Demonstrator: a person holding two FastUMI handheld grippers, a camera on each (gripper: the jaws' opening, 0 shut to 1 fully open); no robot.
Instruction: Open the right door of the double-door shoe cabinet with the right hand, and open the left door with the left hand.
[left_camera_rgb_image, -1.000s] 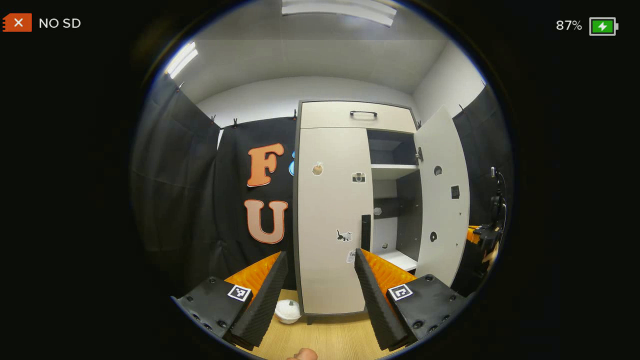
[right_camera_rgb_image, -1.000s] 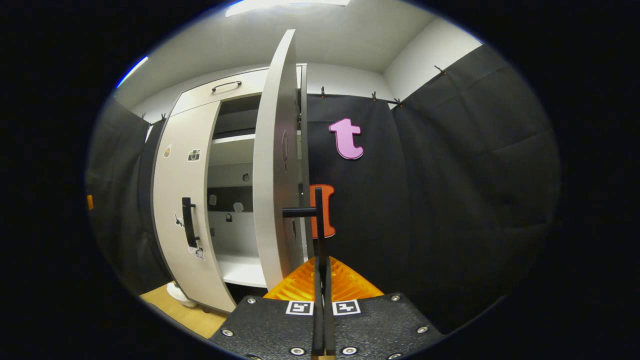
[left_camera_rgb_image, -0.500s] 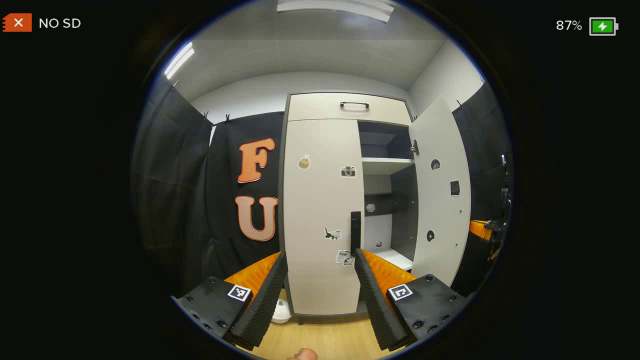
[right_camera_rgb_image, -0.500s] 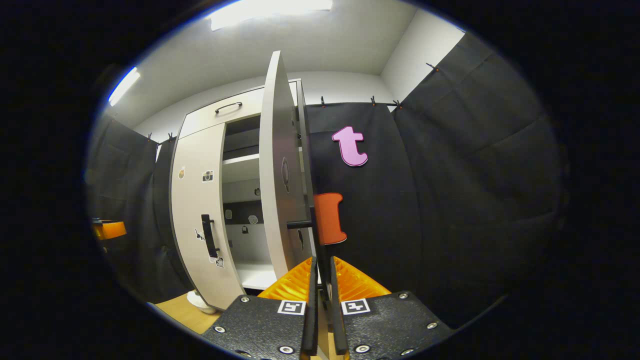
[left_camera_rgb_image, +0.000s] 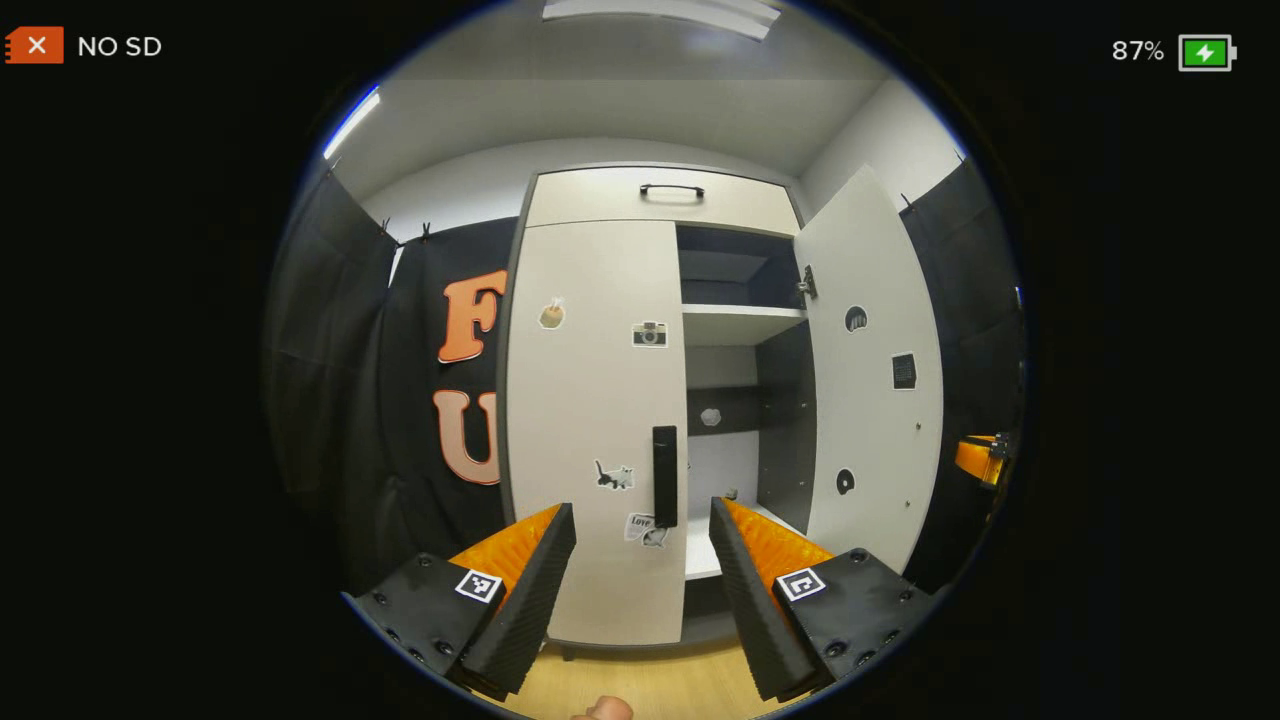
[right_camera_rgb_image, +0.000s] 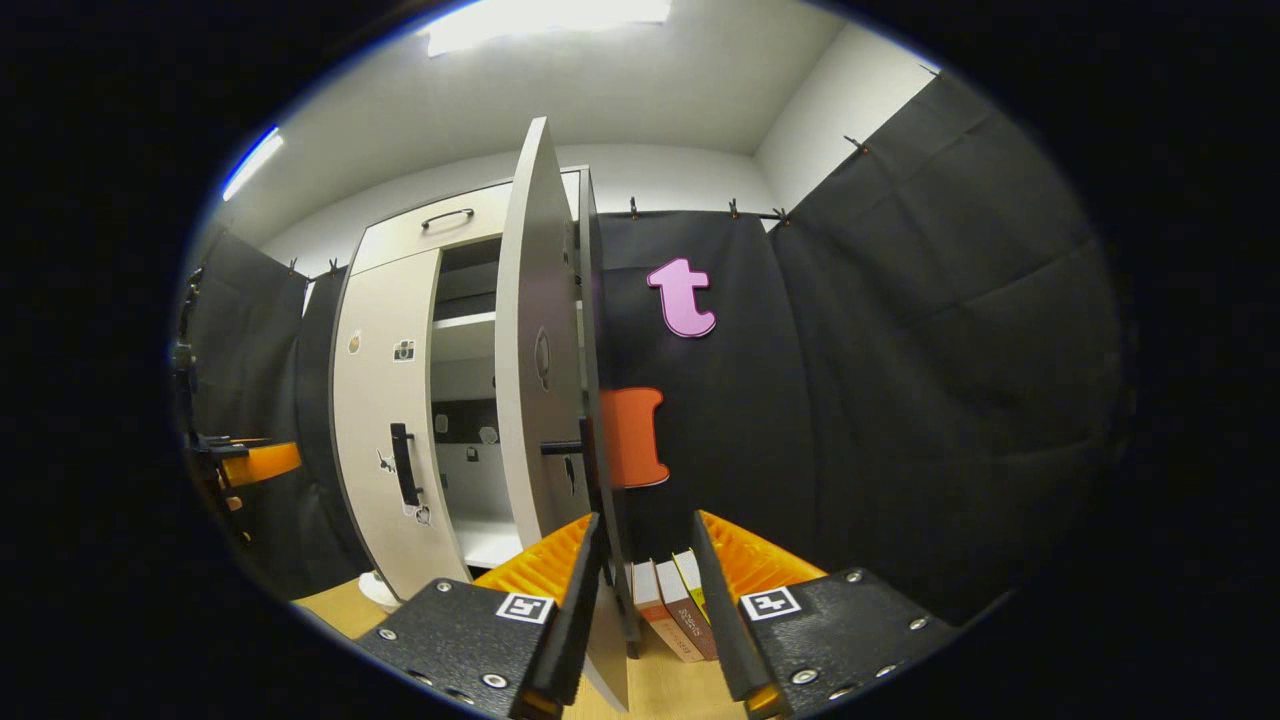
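While the right door (left_camera_rgb_image: 872, 370) stands open, the left door (left_camera_rgb_image: 590, 400) is closed. Left claw (left_camera_rgb_image: 640, 560) gapes before its handle (left_camera_rgb_image: 665, 476), near a "Love" sticker (left_camera_rgb_image: 642, 524). Right claw (right_camera_rgb_image: 645, 590) is released.

The left gripper (left_camera_rgb_image: 640, 535) is held level, its 2 jaws spread wide with nothing between them. A fingertip (left_camera_rgb_image: 604, 709) of the person pokes in at the bottom of the left gripper view. The right gripper (right_camera_rgb_image: 645, 545) also has its 2 jaws apart, gripping nothing. From the right gripper view, the left gripper (right_camera_rgb_image: 250, 462) shows far off at the left edge as an orange and black shape.
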